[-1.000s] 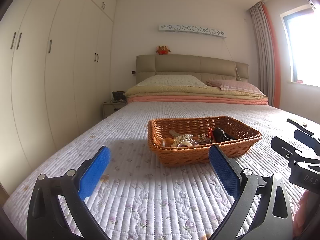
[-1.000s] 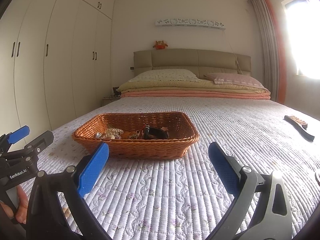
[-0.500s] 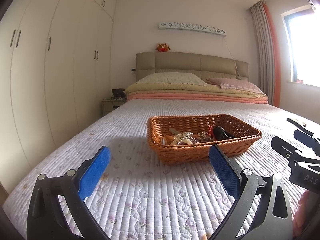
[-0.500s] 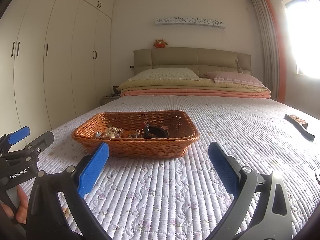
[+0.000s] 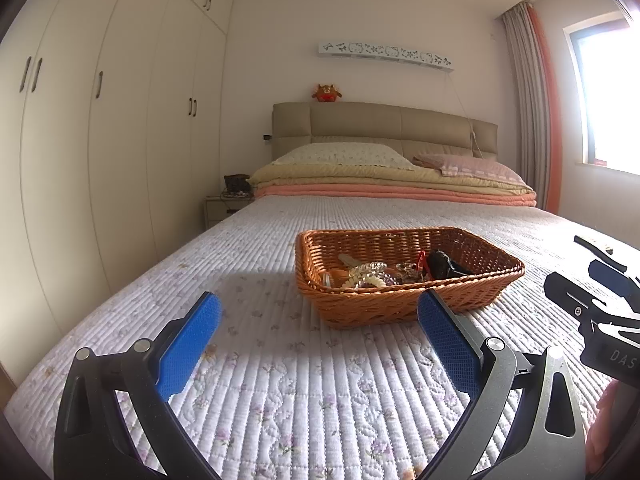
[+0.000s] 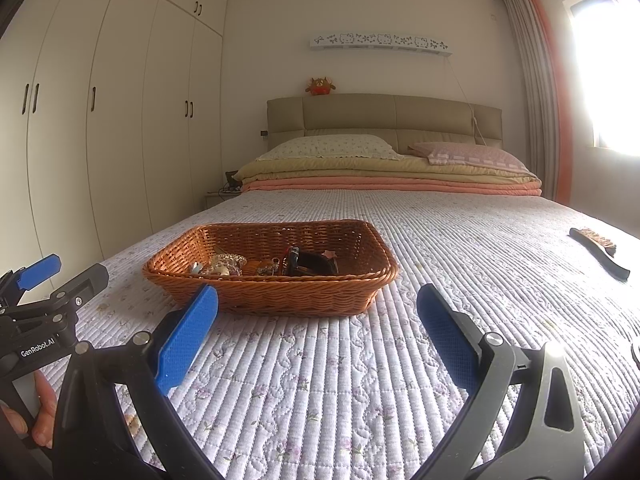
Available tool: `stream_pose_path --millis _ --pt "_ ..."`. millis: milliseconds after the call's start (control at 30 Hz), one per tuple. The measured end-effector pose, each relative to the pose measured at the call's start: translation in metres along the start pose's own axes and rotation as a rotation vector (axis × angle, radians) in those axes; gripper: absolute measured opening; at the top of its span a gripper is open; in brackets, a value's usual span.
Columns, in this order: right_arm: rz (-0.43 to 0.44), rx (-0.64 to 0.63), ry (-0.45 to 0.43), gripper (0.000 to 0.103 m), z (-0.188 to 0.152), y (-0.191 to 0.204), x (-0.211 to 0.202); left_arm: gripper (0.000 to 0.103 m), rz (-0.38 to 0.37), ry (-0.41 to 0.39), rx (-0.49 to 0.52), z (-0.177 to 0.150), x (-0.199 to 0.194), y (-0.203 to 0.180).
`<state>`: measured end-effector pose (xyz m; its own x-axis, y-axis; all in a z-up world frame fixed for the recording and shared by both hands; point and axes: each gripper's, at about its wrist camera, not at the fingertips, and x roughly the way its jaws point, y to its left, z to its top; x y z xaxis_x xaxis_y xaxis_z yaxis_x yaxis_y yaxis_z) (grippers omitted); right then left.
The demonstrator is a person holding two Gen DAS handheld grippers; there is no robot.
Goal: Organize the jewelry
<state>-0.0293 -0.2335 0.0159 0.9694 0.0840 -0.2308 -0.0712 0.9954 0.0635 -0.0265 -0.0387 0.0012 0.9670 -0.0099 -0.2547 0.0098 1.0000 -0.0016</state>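
Note:
An orange wicker basket (image 5: pixel 404 304) sits on the quilted bed, also in the right wrist view (image 6: pixel 280 292). It holds a heap of jewelry (image 5: pixel 372 274): clear and pale bead bracelets, a red piece and a dark item (image 5: pixel 442 264); the heap also shows in the right wrist view (image 6: pixel 264 266). My left gripper (image 5: pixel 320 334) is open and empty, above the quilt short of the basket. My right gripper (image 6: pixel 318 330) is open and empty, also short of the basket. Each gripper appears at the edge of the other's view.
A dark brush (image 6: pixel 598 252) lies on the quilt at the far right. Folded blankets and pillows (image 5: pixel 392 180) are stacked at the headboard. White wardrobes (image 5: pixel 100 140) line the left wall. A window and curtain are at the right.
Both views have tilted slightly, so the basket sits a little higher and farther in frame. Both grippers stay open and empty.

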Motion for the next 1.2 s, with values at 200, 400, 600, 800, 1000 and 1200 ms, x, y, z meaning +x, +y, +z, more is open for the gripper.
stream_pose_path --millis 200,400,600,800,1000,1200 --pt "-0.002 -0.002 0.001 0.095 -0.0003 0.0003 0.0003 0.096 0.000 0.001 -0.001 -0.0002 -0.0002 0.0003" --pt "0.001 -0.001 0.003 0.095 -0.0007 -0.0006 0.0006 0.096 0.000 0.001 -0.001 -0.0001 -0.0001 0.0003" --pt "0.001 0.000 0.004 0.095 -0.0009 -0.0002 0.0002 0.096 0.000 0.002 -0.001 -0.0001 0.0001 0.0004" --pt "0.002 0.003 0.004 0.095 -0.0007 -0.0007 0.0002 0.096 0.000 0.003 -0.001 -0.0001 0.0000 0.0004" --pt "0.003 0.006 0.006 0.095 -0.0001 -0.0017 0.0004 0.096 0.000 0.003 0.000 -0.0003 -0.0004 0.0003" --pt "0.003 0.007 0.007 0.095 0.0003 -0.0023 0.0004 0.096 0.000 0.004 -0.001 -0.0005 -0.0004 0.0004"
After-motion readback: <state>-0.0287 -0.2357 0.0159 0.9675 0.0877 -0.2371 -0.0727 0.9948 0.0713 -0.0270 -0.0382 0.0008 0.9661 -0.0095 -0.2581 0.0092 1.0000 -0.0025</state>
